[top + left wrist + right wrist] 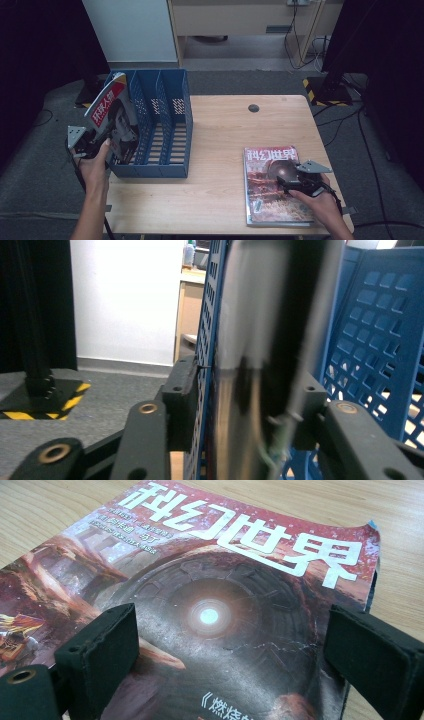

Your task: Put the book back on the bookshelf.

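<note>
A magazine with a red cover band (112, 107) stands tilted in the leftmost slot of a blue file rack (165, 120) at the table's left edge. My left gripper (114, 145) reaches in at its lower part. In the left gripper view the magazine's edge (250, 365) rises between the jaws of that gripper (245, 405), which stand apart beside a mesh wall of the rack (380, 330). A second magazine with a reddish cover (270, 200) lies flat at the front right. My right gripper (286, 177) hovers open over it, its pads wide on either side of the cover (210, 580).
The wooden table (220, 130) has a dark cable hole (254, 107) near its back edge. Beyond it stand a pale cabinet (240, 20) and a black stand with yellow-black striping (320, 87). Cables (350, 120) run on the floor at the right.
</note>
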Motion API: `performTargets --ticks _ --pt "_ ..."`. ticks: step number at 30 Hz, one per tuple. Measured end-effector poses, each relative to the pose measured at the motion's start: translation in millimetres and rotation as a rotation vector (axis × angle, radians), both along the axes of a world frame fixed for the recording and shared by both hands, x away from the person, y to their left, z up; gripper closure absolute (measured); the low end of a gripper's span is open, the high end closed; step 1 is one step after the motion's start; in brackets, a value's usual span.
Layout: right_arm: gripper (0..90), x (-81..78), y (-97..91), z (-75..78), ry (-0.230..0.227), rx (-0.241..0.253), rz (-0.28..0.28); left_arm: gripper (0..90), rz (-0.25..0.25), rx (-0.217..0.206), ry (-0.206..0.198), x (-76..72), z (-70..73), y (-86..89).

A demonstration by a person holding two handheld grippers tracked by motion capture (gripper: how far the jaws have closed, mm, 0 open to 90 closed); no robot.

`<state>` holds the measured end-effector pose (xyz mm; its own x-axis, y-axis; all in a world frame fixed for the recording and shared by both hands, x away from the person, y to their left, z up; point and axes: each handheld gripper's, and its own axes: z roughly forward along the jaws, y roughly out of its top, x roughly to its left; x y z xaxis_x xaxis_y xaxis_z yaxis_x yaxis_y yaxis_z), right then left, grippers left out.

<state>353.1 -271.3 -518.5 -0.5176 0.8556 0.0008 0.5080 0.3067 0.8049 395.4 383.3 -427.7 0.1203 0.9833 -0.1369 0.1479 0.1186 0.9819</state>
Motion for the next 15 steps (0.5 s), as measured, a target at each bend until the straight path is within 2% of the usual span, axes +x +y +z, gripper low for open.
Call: performTargets --ticks 3,8,12,15 --pt "7.9 0.0 0.2 0.2 0.003 0.002 -0.002 50.2 -0.007 0.018 0.016 -4.9 0.2 -2.5" --pt "7.9 0.0 0.0 0.3 0.002 -0.003 0.001 42.5 -0.008 0.018 0.042 -14.7 -2.3 -4.4" --pt "7.9 0.1 0.3 0.4 0.004 -0.001 -0.001 37.7 -0.009 0.038 0.067 -22.1 -6.7 -4.8" --pt "7.9 0.1 0.3 0.4 0.004 -0.001 -0.001 36.9 -0.009 0.040 0.068 -27.7 -9.6 -4.7"
